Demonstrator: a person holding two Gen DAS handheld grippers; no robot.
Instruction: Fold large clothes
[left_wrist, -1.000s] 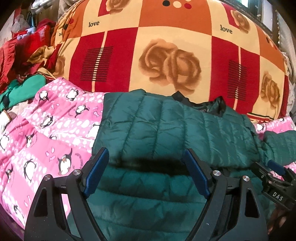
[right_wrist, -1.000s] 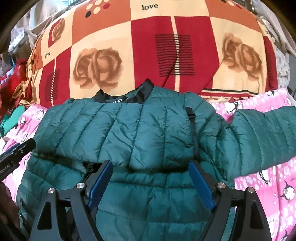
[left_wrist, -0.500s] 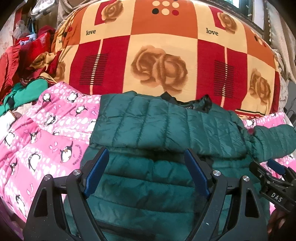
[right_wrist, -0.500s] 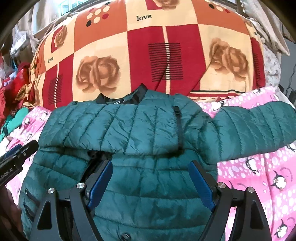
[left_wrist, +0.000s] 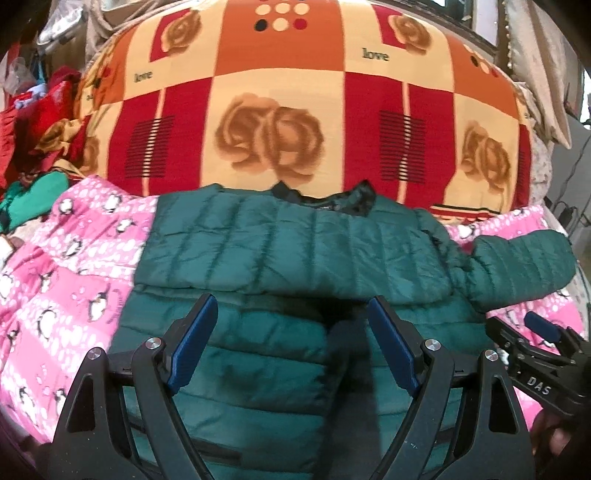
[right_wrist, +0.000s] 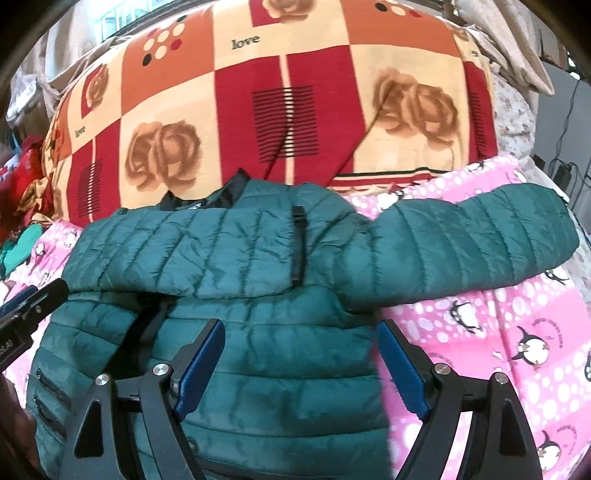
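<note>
Underneath, pink penguin blanket (left_wrist: 66, 280), rose quilt (right_wrist: 280, 122).

You are in a home bedroom: a bed with a pink penguin-print sheet (right_wrist: 517, 332), a rose-patterned "love" blanket (left_wrist: 295, 110) heaped behind it, loose clothes (left_wrist: 33, 122) piled at the left.

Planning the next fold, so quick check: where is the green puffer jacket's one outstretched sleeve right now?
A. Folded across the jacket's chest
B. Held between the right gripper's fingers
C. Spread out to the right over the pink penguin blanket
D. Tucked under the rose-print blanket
C: the sleeve of the green puffer jacket lies extended rightward on the pink penguin blanket, while the right gripper is open and empty.
</note>
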